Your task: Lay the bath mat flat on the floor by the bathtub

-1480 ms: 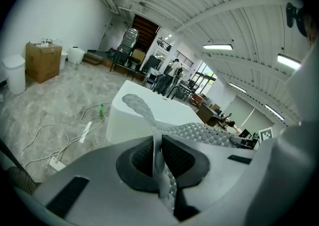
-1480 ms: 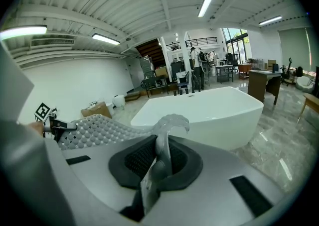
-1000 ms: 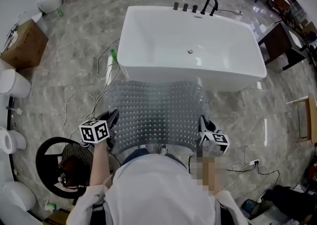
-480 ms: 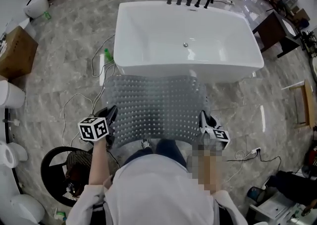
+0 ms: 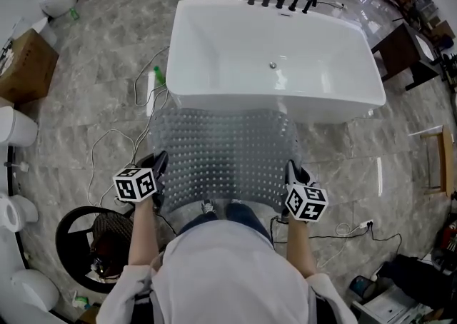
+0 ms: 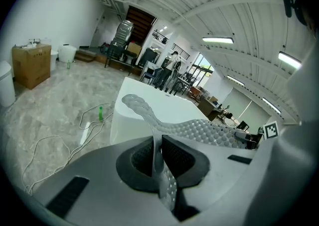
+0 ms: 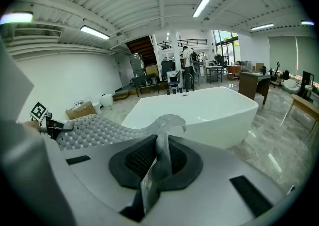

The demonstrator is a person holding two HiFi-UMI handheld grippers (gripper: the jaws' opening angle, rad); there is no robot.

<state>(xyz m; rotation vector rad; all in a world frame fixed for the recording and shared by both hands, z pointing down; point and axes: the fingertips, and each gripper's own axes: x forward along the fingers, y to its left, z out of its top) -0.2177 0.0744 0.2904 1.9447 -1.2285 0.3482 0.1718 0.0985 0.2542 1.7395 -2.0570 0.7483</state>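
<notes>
A clear, bubble-studded bath mat (image 5: 225,155) hangs spread out between my two grippers, in front of the white bathtub (image 5: 275,58). My left gripper (image 5: 158,173) is shut on the mat's near left corner, and the mat edge (image 6: 158,163) runs pinched between its dark pads. My right gripper (image 5: 291,173) is shut on the near right corner, where a fold of the mat (image 7: 162,143) sticks up from between its jaws. The mat's far edge reaches to the tub's side. A person's legs and shoes (image 5: 208,206) show under the mat's near edge.
White cables (image 5: 118,140) and a green bottle (image 5: 156,71) lie on the marble floor left of the tub. A round black bin (image 5: 89,244) stands near left, a cardboard box (image 5: 25,66) far left. A power strip and cable (image 5: 357,228) lie at the right, furniture beyond.
The mat and both grippers hold almost the same place; the view has shifted slightly and the right gripper's marker cube now shows plainly.
</notes>
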